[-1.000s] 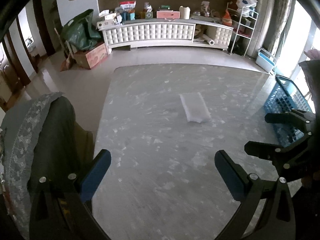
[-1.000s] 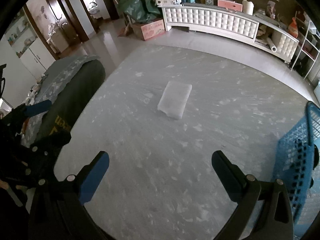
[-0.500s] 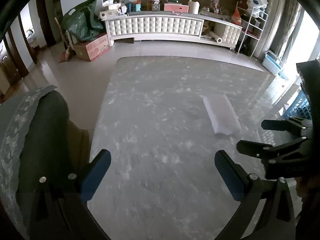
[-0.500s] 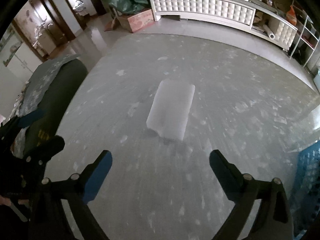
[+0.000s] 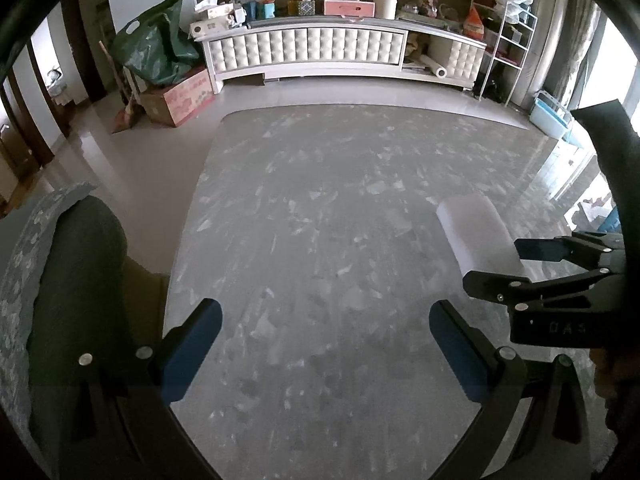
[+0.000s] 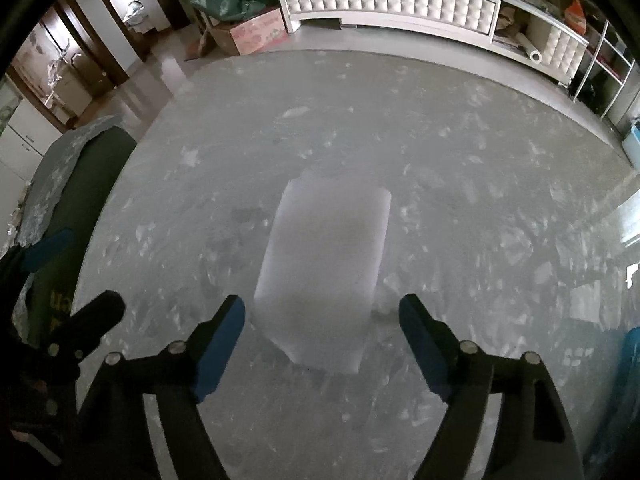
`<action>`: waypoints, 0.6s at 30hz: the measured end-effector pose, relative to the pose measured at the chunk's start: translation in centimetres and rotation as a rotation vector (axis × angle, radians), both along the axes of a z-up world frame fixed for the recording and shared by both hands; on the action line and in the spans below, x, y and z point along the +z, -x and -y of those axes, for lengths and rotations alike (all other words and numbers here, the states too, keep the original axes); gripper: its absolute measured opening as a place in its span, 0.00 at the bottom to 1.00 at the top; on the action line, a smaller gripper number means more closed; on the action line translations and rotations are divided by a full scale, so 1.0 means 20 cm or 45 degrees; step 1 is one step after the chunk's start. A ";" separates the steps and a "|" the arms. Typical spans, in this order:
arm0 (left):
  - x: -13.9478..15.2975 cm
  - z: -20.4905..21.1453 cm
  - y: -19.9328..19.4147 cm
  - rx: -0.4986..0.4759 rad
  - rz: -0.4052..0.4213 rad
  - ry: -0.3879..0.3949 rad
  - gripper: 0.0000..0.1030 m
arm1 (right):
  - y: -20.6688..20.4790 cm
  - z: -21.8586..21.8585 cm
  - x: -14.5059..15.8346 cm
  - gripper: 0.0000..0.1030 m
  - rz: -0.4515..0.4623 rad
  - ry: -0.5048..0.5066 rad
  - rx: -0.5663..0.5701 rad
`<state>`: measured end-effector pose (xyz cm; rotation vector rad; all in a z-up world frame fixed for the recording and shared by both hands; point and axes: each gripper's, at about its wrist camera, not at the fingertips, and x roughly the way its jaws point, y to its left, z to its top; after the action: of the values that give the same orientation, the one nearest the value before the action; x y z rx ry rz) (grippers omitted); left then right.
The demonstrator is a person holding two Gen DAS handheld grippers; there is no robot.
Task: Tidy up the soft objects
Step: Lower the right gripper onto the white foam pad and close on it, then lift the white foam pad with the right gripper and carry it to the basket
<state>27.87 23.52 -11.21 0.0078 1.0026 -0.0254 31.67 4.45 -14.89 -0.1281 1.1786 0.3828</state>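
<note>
While the white foam pad (image 6: 326,270) lies flat on the grey table (image 6: 460,200), the right gripper (image 6: 322,340) straddles its near end, jaws just been closing, pads not yet touching it. Left gripper (image 5: 326,344) hangs wide open, empty, over bare tabletop.

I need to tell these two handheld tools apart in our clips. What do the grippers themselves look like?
Both look alike: the left gripper and right gripper have black angular linkage arms with silver rivets and flat blue pads on the fingers. In the left wrist view the right gripper's body shows faint embossed lettering. No cables show, and no sleeve is clear enough to describe.
</note>
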 end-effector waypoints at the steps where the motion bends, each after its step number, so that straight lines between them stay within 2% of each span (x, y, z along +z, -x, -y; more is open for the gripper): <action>1: -0.01 0.00 -0.01 -0.002 -0.002 -0.001 1.00 | 0.00 -0.01 0.00 0.70 0.003 0.004 0.007; 2: -0.01 0.01 -0.02 -0.001 -0.005 -0.003 1.00 | 0.00 -0.02 0.01 0.61 0.015 0.019 0.011; 4: -0.02 0.02 -0.01 -0.007 -0.010 -0.002 1.00 | 0.01 -0.04 0.02 0.52 0.043 0.063 0.022; 8: 0.00 0.05 0.00 -0.014 -0.010 -0.007 1.00 | 0.05 -0.03 0.02 0.44 0.072 0.085 0.074; 11: 0.01 0.07 0.03 -0.009 -0.022 -0.012 1.00 | 0.10 -0.03 0.04 0.41 0.102 0.085 0.106; 15: 0.09 0.13 0.09 -0.019 -0.013 0.001 1.00 | 0.22 0.08 0.11 0.41 0.102 0.044 0.109; 18: 0.17 0.22 0.15 -0.036 0.008 -0.040 1.00 | 0.31 0.15 0.19 0.41 0.115 0.020 0.106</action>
<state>24.85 19.20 -7.87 0.0507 0.9965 -0.0355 25.54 1.45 -11.07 -0.2068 1.0898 0.4370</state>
